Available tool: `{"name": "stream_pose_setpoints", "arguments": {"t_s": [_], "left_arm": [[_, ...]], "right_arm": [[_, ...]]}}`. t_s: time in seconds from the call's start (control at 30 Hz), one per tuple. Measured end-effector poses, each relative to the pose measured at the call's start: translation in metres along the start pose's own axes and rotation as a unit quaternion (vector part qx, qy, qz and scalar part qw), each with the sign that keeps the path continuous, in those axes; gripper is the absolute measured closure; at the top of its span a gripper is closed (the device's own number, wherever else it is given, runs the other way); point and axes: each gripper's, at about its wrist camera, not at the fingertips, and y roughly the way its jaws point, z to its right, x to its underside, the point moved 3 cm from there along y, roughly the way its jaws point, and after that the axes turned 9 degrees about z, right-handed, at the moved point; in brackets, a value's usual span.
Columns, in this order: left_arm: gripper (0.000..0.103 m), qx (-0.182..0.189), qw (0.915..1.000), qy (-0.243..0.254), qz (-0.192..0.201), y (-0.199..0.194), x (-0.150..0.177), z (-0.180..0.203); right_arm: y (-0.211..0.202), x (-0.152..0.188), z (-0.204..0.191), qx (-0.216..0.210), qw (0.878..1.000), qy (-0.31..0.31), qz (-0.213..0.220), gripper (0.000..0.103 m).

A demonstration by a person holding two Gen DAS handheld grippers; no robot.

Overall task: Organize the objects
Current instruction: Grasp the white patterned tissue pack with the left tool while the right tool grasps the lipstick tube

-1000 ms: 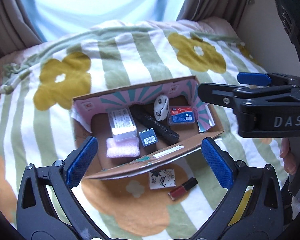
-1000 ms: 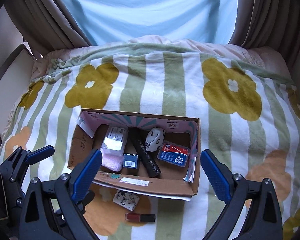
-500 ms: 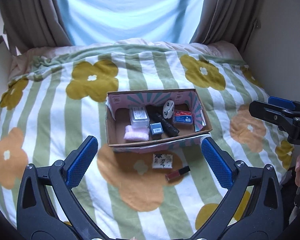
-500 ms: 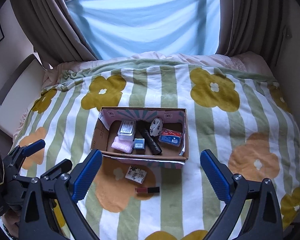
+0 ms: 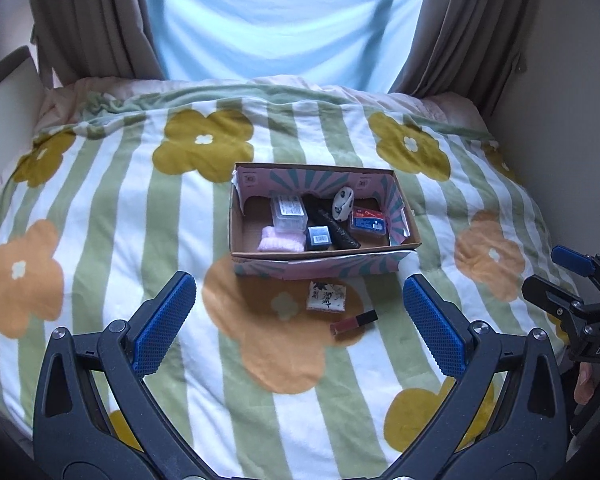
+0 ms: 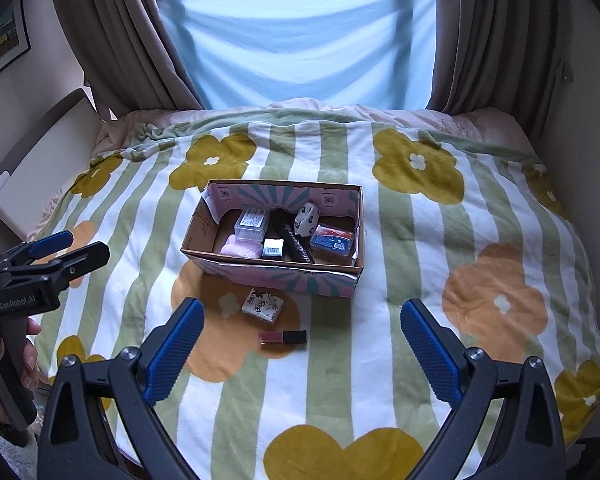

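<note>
A cardboard box [image 5: 414,240] [image 6: 198,222] sits mid-bed. It holds a clear case [image 5: 287,210], a pink cloth [image 5: 280,242], a small dark box [image 5: 318,237], a black tube [image 5: 332,226], a white spotted item [image 5: 342,202] and a blue-red case [image 5: 369,222]. In front of the box lie a floral packet [image 5: 326,297] [image 6: 262,305] and a red lipstick [image 5: 353,322] [image 6: 282,337]. My left gripper [image 5: 298,322] and right gripper [image 6: 300,350] are both open and empty, held back from the box above the blanket.
A flowered striped blanket [image 5: 100,220] covers the bed. Curtains [image 6: 112,32] and a blue-covered window [image 6: 296,40] stand behind. A headboard or chair [image 6: 48,148] is at the left; a wall is at the right.
Both grippers have pulled back and up from the box, so it looks smaller and farther. The objects have not moved.
</note>
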Motion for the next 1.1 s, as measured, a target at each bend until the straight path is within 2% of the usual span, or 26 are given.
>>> {"name": "stream_pose_setpoints", "arguments": {"t_s": [0.23, 0.4, 0.5, 0.73, 0.97, 1.1], "left_arm": [[0.0, 0.017, 0.9998, 0.014, 0.0, 0.0, -0.004, 0.003], [0.0, 0.034, 0.999, 0.024, -0.015, 0.02, 0.002, 0.009], [0.0, 0.053, 0.9979, 0.02, -0.031, 0.052, 0.017, 0.009], [0.0, 0.072, 0.9937, 0.035, -0.079, 0.156, 0.076, 0.014], [0.003, 0.09, 0.9877, 0.053, -0.116, 0.239, 0.115, 0.027], [0.006, 0.096, 0.9846, 0.054, -0.136, 0.269, 0.131, 0.032]], "right_arm": [[0.0, 0.011, -0.012, -0.008, 1.0, -0.018, 0.007, 0.005], [0.015, 0.031, -0.018, -0.017, 1.0, -0.024, -0.001, 0.005], [0.04, 0.055, -0.022, -0.016, 0.999, -0.03, -0.005, 0.005], [0.123, 0.118, -0.027, -0.024, 0.999, -0.032, -0.02, 0.005], [0.188, 0.151, -0.027, -0.023, 0.999, -0.039, -0.029, 0.005], [0.214, 0.161, -0.023, -0.022, 0.999, -0.026, -0.036, 0.005]]}}
